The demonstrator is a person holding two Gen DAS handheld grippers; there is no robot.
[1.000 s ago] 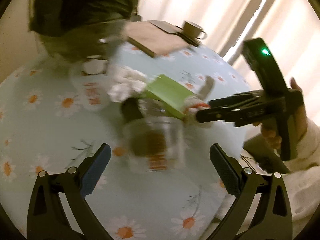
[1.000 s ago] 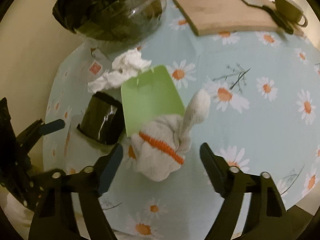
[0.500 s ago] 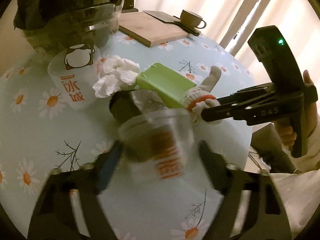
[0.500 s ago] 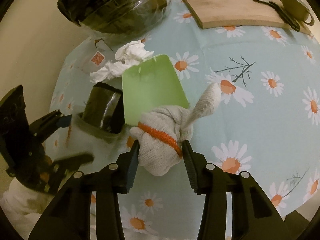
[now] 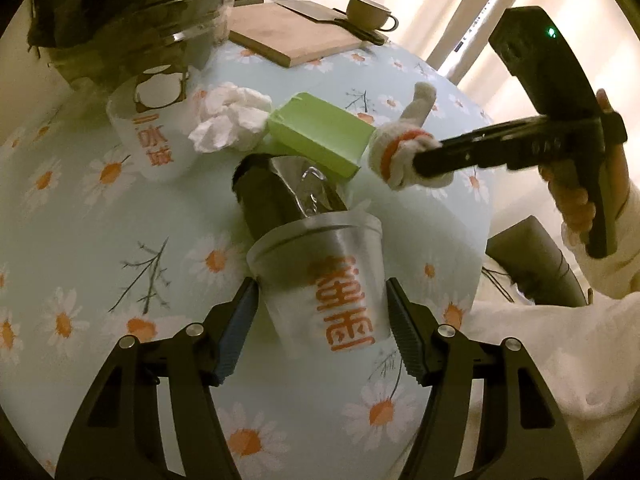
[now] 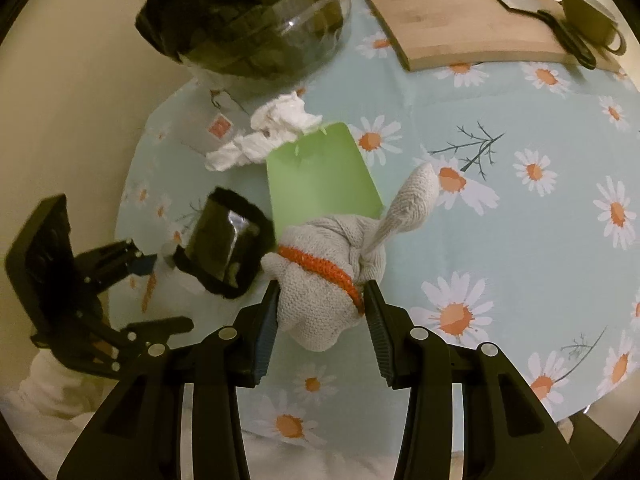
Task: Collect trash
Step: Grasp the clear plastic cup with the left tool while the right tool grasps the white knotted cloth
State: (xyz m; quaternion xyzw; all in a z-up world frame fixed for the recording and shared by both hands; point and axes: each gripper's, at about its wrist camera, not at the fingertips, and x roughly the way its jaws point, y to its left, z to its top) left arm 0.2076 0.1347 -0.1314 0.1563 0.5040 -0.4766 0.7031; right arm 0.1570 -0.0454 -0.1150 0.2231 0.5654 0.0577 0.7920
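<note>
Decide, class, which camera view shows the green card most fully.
The right wrist view: the green card faces the lens, its flat face nearly all visible above the knitted glove. The left wrist view shows it foreshortened, mostly its near edge.

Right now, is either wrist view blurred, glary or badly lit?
Left wrist view: warm dim light, the pale curtains blown out, the frosted plastic cup with orange lettering slightly soft, strong fisheye bending at the rim. Right wrist view: sharper, the knotted white knit glove with orange band crisp, the left tool smeared, a small glint on the black foil-lined wrapper.
</note>
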